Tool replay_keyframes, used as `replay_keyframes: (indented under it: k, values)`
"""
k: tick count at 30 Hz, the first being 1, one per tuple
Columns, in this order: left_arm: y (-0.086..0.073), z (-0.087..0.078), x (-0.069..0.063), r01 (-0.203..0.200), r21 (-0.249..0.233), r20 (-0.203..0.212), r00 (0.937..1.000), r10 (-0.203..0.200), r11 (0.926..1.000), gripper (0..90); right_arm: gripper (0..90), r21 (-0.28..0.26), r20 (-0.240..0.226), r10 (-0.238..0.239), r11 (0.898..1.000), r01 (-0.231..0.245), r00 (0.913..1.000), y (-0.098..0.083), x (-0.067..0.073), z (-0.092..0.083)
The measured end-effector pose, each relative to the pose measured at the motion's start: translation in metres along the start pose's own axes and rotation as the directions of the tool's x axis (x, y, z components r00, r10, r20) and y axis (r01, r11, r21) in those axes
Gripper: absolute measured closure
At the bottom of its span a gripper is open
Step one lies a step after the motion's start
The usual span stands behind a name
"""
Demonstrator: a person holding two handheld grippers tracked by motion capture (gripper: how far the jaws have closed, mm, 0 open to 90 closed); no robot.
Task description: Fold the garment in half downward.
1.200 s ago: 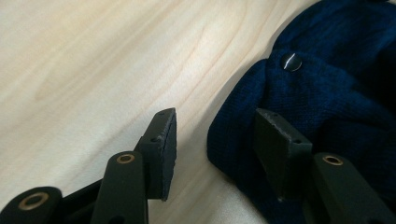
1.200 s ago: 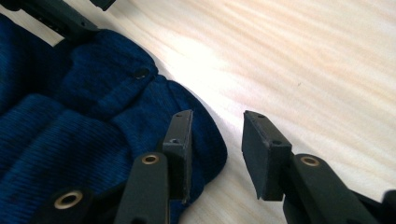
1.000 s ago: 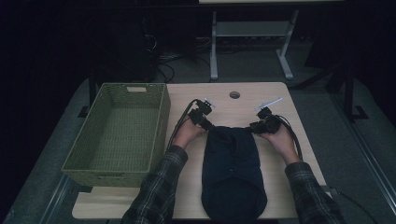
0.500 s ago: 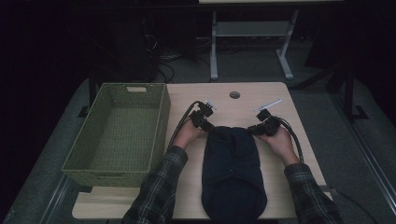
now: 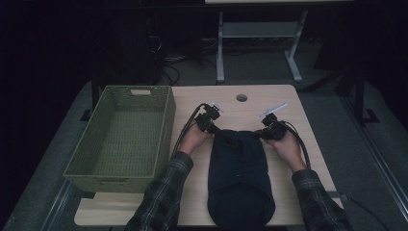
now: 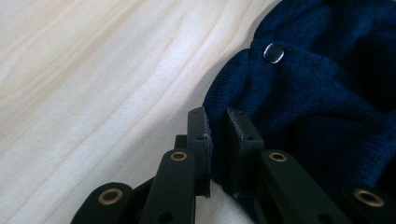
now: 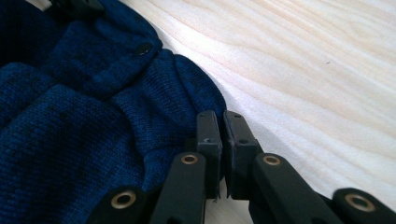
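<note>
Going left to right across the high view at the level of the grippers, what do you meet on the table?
Green woven basket → left gripper, at the garment's far left corner → dark blue knitted garment → right gripper, at its far right corner → bare wooden table.

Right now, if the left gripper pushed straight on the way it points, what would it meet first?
The dark blue knitted garment: the left gripper has just been closing on its edge, and more knit with a metal snap lies directly ahead, though depth is hard to judge.
</note>
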State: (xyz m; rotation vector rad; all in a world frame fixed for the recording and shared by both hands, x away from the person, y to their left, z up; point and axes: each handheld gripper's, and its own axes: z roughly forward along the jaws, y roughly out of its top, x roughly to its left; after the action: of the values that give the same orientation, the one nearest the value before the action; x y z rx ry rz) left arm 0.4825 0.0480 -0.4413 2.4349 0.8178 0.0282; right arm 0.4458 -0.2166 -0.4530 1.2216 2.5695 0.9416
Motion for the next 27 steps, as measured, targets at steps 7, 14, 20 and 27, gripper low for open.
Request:
replay_keyframes:
  k: [7, 14, 20, 27]
  values:
    - [0.006, -0.020, -0.004, -0.020, -0.052, -0.028, 0.9994, 0.019, 0.9984, 81.0, 86.2, -0.038, 0.024, -0.026, 0.999, 0.027, 0.9994, 0.011, 0.002, -0.017]
    - [0.014, -0.039, -0.008, -0.055, -0.084, -0.061, 0.9969, 0.050, 0.9949, 81.1, 86.2, -0.060, 0.037, -0.037, 0.997, 0.039, 0.9986, 0.021, 0.003, -0.033]
    - [0.019, -0.059, -0.010, -0.069, -0.121, -0.089, 0.9943, 0.058, 0.9903, 81.3, 86.2, -0.094, 0.052, -0.069, 0.993, 0.074, 0.9962, 0.032, 0.006, -0.048]
    - [0.027, -0.081, -0.015, -0.081, -0.159, -0.127, 0.9900, 0.061, 0.9840, 81.3, 86.2, -0.145, 0.085, -0.100, 0.983, 0.112, 0.9913, 0.047, 0.014, -0.067]
